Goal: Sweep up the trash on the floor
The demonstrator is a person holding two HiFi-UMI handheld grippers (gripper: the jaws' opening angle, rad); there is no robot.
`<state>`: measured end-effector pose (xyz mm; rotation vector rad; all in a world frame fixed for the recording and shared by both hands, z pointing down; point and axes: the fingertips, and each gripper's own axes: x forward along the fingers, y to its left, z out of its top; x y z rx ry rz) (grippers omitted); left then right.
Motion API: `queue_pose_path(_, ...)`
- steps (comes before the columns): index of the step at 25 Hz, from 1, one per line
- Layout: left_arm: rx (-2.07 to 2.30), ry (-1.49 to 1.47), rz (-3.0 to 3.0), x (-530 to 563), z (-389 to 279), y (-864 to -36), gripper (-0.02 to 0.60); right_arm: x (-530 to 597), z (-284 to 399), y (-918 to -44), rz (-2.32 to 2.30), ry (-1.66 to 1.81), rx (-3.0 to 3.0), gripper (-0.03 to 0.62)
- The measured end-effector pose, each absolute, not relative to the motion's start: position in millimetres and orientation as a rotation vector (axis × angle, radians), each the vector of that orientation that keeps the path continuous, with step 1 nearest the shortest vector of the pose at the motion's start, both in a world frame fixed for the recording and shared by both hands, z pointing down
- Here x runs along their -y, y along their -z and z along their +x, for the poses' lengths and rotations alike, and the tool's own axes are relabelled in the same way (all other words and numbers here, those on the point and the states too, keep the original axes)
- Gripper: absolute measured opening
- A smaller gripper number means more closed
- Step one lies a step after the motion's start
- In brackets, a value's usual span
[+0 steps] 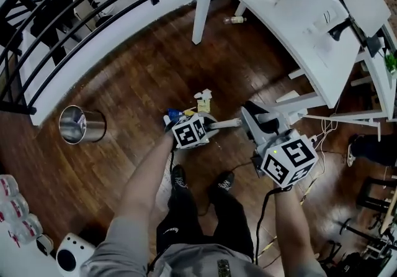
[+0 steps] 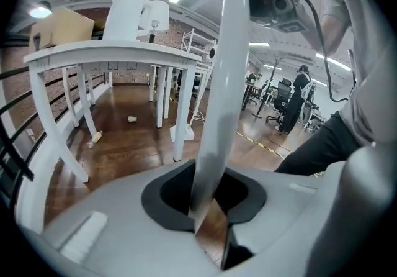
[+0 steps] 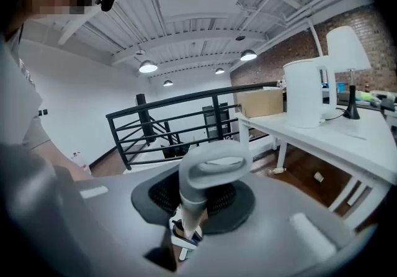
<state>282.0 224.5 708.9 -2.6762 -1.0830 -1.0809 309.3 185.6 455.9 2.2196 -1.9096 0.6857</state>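
A broom with a long pale grey handle (image 1: 226,123) runs between my two grippers, above the wooden floor. My left gripper (image 1: 209,127) is shut on the pole (image 2: 214,114), which rises steeply out of its jaws in the left gripper view. Its marker cube hides the broom's lower end. My right gripper (image 1: 248,117) is shut on the upper end, where a looped grip (image 3: 214,167) stands up between its jaws. The trash lies just beyond the left gripper: a white crumpled piece (image 1: 203,94), a yellowish scrap (image 1: 203,106) and a blue bit (image 1: 174,112).
A steel bin (image 1: 80,124) stands on the floor to the left. A black railing (image 1: 74,15) curves along the far left. White tables (image 1: 298,15) fill the upper right, with a bottle (image 1: 234,20) beneath. Cables (image 1: 322,130) trail at the right. My shoes (image 1: 180,177) are near.
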Motion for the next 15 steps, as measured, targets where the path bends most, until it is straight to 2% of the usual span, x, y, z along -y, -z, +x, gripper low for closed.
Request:
queue_pose_path(7,1.12,1.085,-2.595,-261.3,325.7,-685.2,0.063,-229.3,355.0,-432.3,2.255,-0.698,1.954,0.058)
queue_pose_path(15,1.021,1.194,-2.55,-304.9,290.9,-585.2,0.055,-281.3,340.0,-329.4,2.237,-0.641,2.199,0.058)
